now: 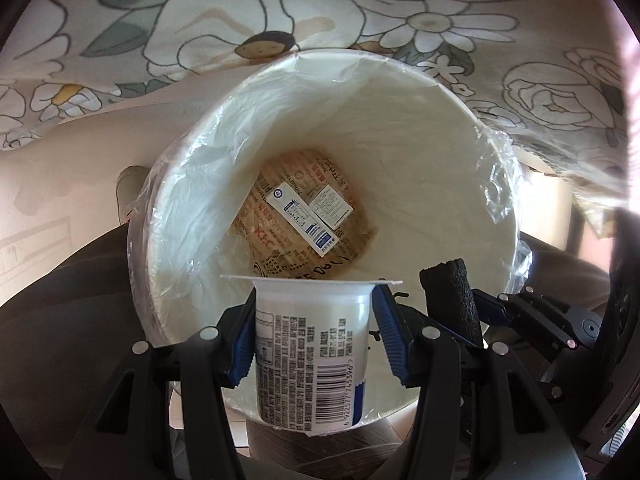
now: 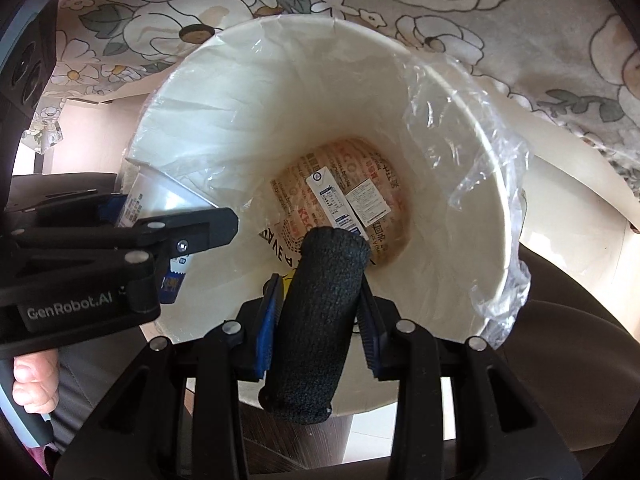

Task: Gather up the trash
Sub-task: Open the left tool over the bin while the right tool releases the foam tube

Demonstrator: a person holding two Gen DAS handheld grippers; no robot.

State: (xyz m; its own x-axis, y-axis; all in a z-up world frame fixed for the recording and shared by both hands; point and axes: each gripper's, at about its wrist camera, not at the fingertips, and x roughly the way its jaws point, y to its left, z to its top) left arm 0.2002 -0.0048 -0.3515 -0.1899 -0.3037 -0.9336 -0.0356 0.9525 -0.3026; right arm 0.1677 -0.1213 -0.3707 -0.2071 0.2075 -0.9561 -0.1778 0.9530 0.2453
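Over the lined bin (image 1: 328, 208), I hold both grippers side by side so their loads can fall straight in. My left gripper (image 1: 314, 332) is clamped on an upright cup (image 1: 312, 344), rim just inside the near edge. My right gripper (image 2: 318, 320) is clamped on a black foam roll (image 2: 316, 320), its end pointing down into the opening. At the bottom lie a printed paper bag (image 1: 280, 240) and a carton (image 1: 302, 216), apparently trash already collected. Judged from this, release is the next step.
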